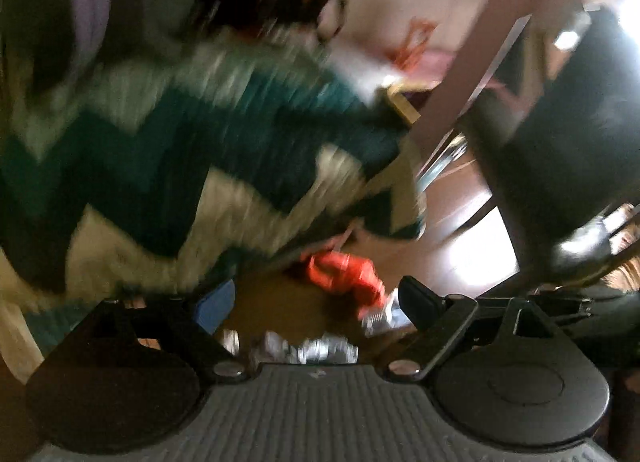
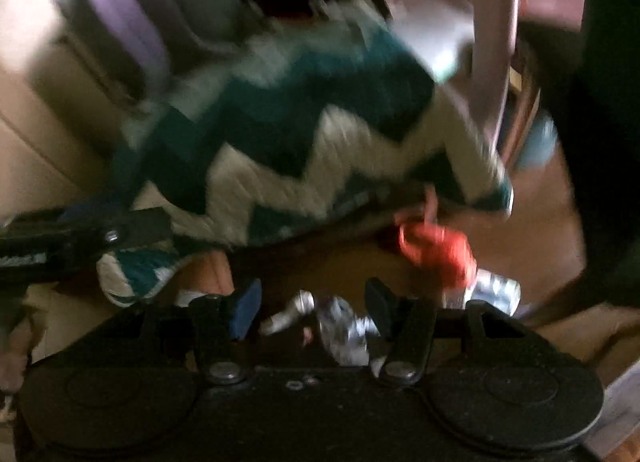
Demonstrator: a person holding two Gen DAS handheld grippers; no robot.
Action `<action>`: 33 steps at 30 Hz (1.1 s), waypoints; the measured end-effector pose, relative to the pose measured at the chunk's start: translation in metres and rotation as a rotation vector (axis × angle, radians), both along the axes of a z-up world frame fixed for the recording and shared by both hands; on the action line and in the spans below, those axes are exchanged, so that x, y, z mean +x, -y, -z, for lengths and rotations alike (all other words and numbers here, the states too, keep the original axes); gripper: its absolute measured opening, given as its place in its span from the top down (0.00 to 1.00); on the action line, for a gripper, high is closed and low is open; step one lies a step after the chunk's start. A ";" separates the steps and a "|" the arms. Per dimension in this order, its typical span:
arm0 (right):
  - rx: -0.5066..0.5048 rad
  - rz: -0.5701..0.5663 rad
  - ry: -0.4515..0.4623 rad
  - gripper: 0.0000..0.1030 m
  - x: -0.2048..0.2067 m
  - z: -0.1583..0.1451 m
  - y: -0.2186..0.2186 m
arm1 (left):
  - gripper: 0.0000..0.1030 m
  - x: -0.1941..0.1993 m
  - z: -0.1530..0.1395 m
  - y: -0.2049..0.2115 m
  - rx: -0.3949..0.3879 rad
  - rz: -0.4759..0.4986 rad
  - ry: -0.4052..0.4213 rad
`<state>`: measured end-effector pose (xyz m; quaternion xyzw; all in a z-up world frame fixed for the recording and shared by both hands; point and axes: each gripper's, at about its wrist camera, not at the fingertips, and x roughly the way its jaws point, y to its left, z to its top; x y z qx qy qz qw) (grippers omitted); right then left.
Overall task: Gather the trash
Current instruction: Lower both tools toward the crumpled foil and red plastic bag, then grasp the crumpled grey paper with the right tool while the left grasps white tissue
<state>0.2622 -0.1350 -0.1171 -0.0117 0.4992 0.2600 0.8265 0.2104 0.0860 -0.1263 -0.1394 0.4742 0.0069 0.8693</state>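
Both views are motion-blurred. My left gripper is open over a brown floor, its jaws wide apart. Crumpled clear plastic trash lies low between its fingers, and a red crumpled wrapper lies just ahead to the right. My right gripper is open around a crumpled clear plastic bottle without closing on it. The red wrapper shows ahead to its right, beside more clear plastic. The left gripper's body shows at the left of the right wrist view.
A teal and cream zigzag blanket hangs over the area ahead, also in the right wrist view. A pale table leg and a dark chair stand to the right. A pale sofa is at left.
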 end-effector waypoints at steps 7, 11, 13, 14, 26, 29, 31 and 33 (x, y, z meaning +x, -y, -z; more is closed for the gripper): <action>-0.059 0.152 -0.212 0.45 0.044 0.111 -0.008 | 0.13 0.025 0.117 -0.026 0.031 -0.037 -0.208; -0.085 0.243 -0.324 0.45 0.066 0.170 -0.009 | 0.13 0.040 0.174 -0.036 0.042 -0.035 -0.293; -0.097 0.295 -0.374 0.45 0.075 0.194 -0.007 | 0.13 0.047 0.201 -0.039 0.056 -0.020 -0.332; -0.099 0.320 -0.405 0.45 0.080 0.208 -0.007 | 0.13 0.051 0.214 -0.041 0.065 -0.018 -0.354; -0.113 0.502 -0.545 0.45 0.119 0.323 -0.018 | 0.13 0.085 0.326 -0.052 0.128 0.061 -0.471; -0.069 0.569 -0.591 0.45 0.124 0.348 -0.016 | 0.13 0.088 0.350 -0.055 0.116 0.070 -0.501; -0.048 0.620 -0.619 0.45 0.125 0.362 -0.013 | 0.13 0.092 0.366 -0.054 0.121 0.081 -0.521; -0.035 0.657 -0.653 0.45 0.127 0.377 -0.011 | 0.13 0.093 0.378 -0.057 0.129 0.086 -0.536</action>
